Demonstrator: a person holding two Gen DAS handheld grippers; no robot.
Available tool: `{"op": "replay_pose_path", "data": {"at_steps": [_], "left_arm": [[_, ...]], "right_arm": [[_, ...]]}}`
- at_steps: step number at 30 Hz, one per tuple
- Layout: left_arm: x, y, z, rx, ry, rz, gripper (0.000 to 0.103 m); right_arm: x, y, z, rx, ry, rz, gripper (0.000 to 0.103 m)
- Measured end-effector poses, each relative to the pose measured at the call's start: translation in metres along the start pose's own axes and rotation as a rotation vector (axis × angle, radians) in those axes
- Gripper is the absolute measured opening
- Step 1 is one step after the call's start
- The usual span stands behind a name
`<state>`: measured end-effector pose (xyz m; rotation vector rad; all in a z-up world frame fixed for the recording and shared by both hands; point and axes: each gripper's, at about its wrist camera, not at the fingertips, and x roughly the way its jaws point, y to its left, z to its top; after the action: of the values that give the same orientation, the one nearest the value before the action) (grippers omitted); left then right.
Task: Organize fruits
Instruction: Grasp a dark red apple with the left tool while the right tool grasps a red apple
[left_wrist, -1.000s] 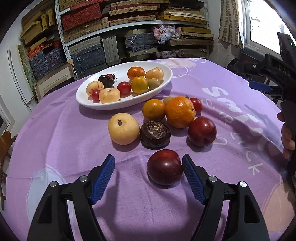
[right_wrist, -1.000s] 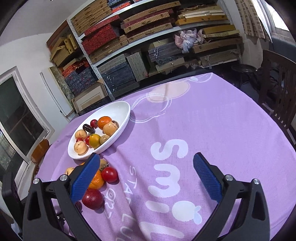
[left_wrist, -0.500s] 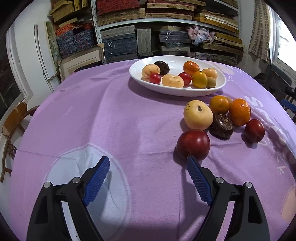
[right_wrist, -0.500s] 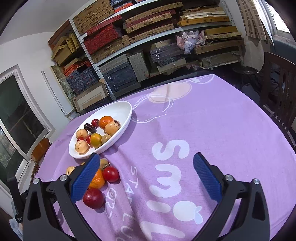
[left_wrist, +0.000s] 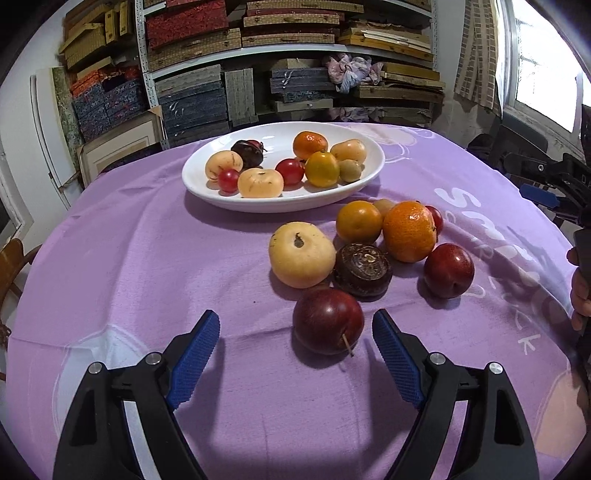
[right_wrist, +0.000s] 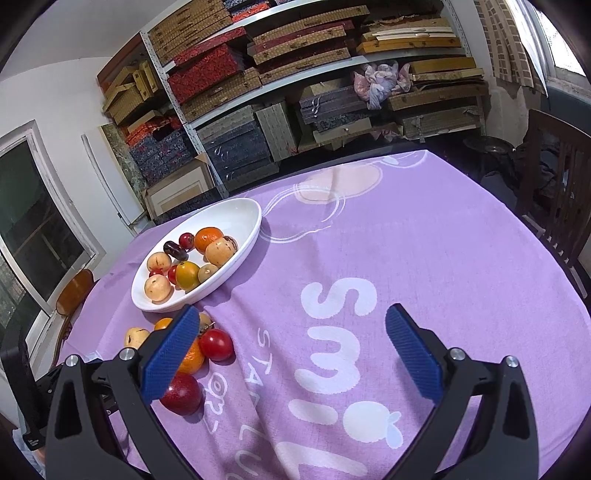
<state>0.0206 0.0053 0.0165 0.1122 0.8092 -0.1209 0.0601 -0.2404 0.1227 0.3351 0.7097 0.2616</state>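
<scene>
Table, purple printed cloth (left_wrist: 129, 258). Far centre: white oval dish (left_wrist: 373, 162) of fruit. Nearer, right of centre: loose fruit cluster, with a dark red plum (left_wrist: 328, 320) nearest.

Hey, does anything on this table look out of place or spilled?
Yes: a cluster of loose fruit, including a dark red plum, a pale yellow apple and an orange, sits on the purple tablecloth beside the white dish. Nothing looks damaged.
</scene>
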Motion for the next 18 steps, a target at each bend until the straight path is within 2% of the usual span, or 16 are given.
{"op": "replay_pose_path", "data": {"at_steps": [3,5,13,14,18], "left_arm": [[0.007,-0.001,0.004,-0.016,0.026,-0.046,0.072],[0.012,-0.002,0.004,-0.031,0.05,-0.085,0.057],[0.012,0.009,-0.004,-0.063,0.061,-0.102,0.047],[0.011,0.011,-0.004,-0.064,0.053,-0.095,0.041],[0.009,0.028,-0.006,-0.092,0.03,-0.038,0.041]], "right_arm": [[0.0,0.001,-0.001,-0.004,0.001,0.0,0.099],[-0.001,0.002,-0.001,-0.01,-0.002,-0.002,0.099],[-0.002,0.003,-0.001,-0.006,0.0,0.005,0.099],[-0.002,0.004,-0.001,-0.012,0.001,0.011,0.099],[-0.001,0.018,-0.003,-0.092,0.021,0.05,0.099]]}}
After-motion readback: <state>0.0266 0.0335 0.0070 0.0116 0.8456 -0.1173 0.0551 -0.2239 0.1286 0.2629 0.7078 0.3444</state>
